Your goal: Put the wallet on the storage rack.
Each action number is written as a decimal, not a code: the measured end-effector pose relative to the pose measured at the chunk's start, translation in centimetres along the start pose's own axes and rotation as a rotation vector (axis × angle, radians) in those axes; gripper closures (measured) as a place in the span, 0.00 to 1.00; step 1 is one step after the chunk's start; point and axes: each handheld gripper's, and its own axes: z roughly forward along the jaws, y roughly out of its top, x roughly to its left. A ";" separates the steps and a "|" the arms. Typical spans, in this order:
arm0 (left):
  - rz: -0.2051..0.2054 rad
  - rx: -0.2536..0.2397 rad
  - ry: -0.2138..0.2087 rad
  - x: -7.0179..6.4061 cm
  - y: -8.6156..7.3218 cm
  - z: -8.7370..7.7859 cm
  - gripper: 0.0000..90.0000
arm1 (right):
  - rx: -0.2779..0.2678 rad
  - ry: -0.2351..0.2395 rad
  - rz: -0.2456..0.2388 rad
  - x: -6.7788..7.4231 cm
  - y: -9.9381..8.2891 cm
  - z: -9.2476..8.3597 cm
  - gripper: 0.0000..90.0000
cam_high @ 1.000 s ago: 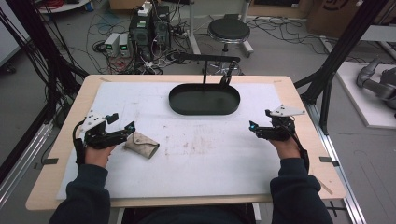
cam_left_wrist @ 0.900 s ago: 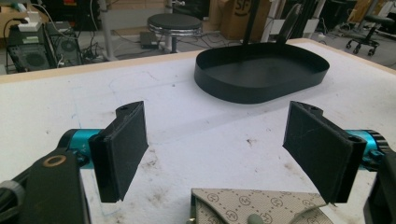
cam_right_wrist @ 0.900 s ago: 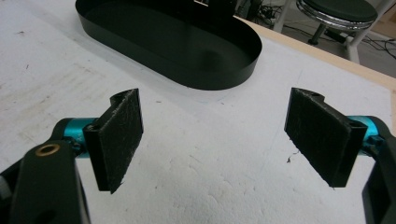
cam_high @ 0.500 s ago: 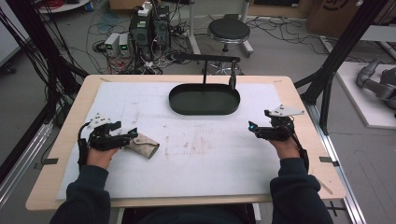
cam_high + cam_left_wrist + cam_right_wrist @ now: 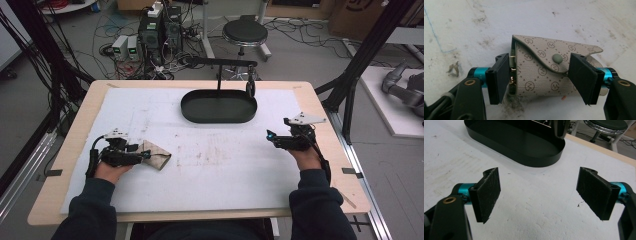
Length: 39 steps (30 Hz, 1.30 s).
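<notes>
The left gripper [image 5: 537, 77] sits low on the white table cover [image 5: 225, 175], its jaws having just been closing, and now both pads press the sides of a small beige monogram pouch [image 5: 549, 72] (snap flap shut) lying near the table's left edge. The right gripper [image 5: 539, 195] hovers wide open, nothing between its jaws, with the black oval tray [image 5: 499, 142] beyond it.

Robotics lab, computer towers [image 5: 160, 32], tangled floor cables [image 5: 50, 65], black rig frame [image 5: 372, 55], stool [image 5: 245, 34]
</notes>
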 end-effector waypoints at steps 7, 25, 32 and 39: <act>0.071 -0.001 -0.013 0.1 0.9 1.1 0.42 | -0.003 0.002 0.000 0.2 0.1 0.0 0.22; 0.101 0.016 -0.135 0.2 3.1 3.5 0.63 | 0.009 0.003 -0.004 0.2 0.0 0.3 0.22; 0.079 0.032 -0.146 -1.5 3.1 4.0 0.63 | 0.011 0.001 0.001 0.2 0.0 0.3 0.22; 0.109 0.045 -0.165 -3.9 3.2 4.9 0.64 | 0.013 0.008 -0.007 0.2 0.0 0.4 0.22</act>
